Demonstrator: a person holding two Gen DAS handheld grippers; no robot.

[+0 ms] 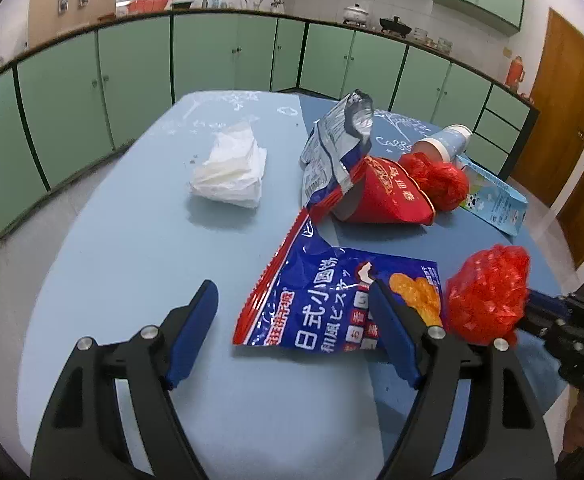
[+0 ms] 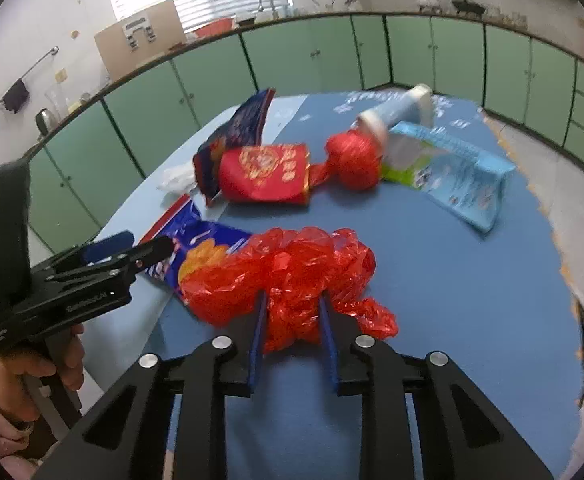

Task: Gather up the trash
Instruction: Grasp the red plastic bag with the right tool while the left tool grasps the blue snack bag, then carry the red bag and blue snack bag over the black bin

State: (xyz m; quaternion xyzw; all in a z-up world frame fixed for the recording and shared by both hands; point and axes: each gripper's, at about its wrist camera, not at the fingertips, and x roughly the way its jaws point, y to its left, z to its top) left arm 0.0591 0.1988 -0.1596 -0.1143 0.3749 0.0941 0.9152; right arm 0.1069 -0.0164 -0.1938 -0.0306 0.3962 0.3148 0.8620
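Note:
My left gripper is open above the blue table; its right finger lies over a blue and red snack bag. My right gripper is shut on a crumpled red plastic bag, also in the left wrist view, held beside the snack bag. Further back lie a white tissue wad, a silver wrapper, a red paper cup, a red plastic ball, a blue paper cup and a light blue carton.
Green cabinets ring the room under a counter with a sink and pots. A brown door is at the right. The table's edge runs along the right, with floor beyond.

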